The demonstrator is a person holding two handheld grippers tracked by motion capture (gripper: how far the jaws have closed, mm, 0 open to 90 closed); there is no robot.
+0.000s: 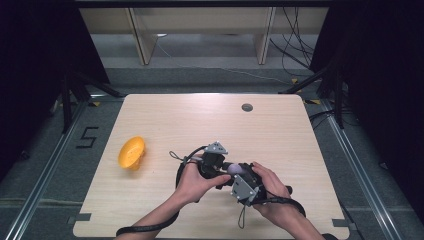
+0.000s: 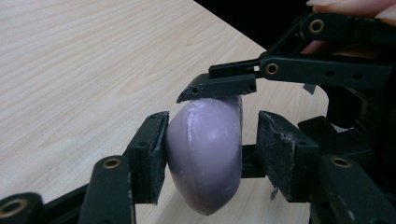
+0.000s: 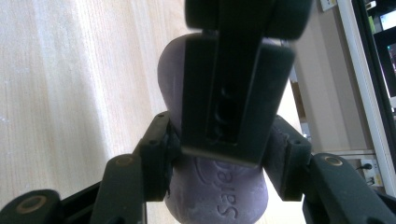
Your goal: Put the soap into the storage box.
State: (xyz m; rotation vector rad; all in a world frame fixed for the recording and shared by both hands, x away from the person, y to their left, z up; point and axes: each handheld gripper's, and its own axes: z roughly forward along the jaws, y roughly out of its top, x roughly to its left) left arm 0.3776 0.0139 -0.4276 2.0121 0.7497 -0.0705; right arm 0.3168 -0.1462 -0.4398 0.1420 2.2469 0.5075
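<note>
Purple soap (image 2: 205,154) btwn left hand-held gripper (image 2: 210,154) jaws, one pad off, right hand-held gripper (image 3: 219,163) clamps it, embossed lettering cut off.

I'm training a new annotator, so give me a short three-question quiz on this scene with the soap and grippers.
1. True or false: the right gripper is shut on the purple soap bar.
2. In the high view, the orange dish lies on the table's: A) left side B) right side C) far edge?
3. Do both fingers of the left gripper press on the soap bar?
Key: 1 true; 2 A; 3 no, one finger touches it, the other stands apart.
</note>
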